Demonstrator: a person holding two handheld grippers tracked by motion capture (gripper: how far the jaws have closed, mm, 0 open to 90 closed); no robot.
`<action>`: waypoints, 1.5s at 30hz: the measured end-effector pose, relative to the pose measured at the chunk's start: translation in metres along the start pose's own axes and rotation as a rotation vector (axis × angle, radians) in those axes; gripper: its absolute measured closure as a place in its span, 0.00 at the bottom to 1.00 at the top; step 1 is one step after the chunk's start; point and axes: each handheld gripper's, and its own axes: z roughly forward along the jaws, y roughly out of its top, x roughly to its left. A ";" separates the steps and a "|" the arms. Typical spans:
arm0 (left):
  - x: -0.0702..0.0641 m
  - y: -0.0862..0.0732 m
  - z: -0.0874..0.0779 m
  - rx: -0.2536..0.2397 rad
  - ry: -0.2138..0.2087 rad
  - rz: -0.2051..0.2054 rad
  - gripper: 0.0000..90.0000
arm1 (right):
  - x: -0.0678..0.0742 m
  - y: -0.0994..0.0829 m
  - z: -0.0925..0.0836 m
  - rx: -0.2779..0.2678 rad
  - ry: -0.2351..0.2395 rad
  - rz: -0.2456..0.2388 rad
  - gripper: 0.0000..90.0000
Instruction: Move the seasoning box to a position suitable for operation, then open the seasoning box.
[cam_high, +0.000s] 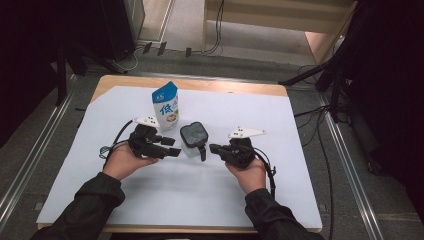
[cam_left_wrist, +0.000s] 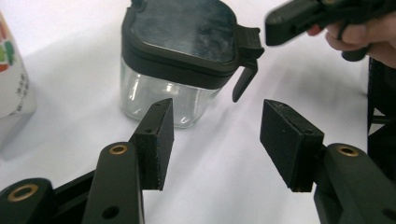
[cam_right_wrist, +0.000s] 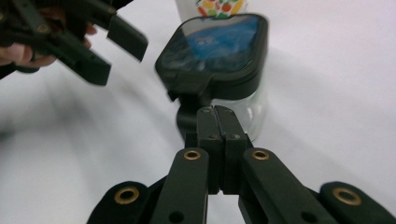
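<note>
Two grippers flank a lidded glass jar at the middle of the white surface.

The surface (cam_high: 150, 200) is covered by a white sheet. On its far side stands an upright blue and white carton (cam_high: 165, 105), shut at the top, its contents hidden. Just right of it and a little nearer sits the small clear glass jar (cam_high: 193, 140) with a dark lid closed on top and a dark handle hanging on its near right; through the glass it looks empty. The left gripper (cam_high: 172, 146) lies just left of the jar, its jaws spread with nothing between them. The right gripper (cam_high: 214, 148) lies just right, its jaws pressed together near the handle, holding nothing.
</note>
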 end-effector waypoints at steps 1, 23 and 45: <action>0.001 0.000 -0.001 -0.006 0.000 -0.002 0.49 | 0.002 -0.001 0.001 0.006 0.003 -0.001 1.00; 0.011 -0.004 -0.020 -0.057 0.071 0.039 0.39 | 0.029 -0.008 0.027 0.046 0.060 -0.035 1.00; 0.011 -0.005 -0.020 -0.057 0.074 0.037 0.40 | 0.026 -0.006 0.047 0.075 0.049 -0.022 1.00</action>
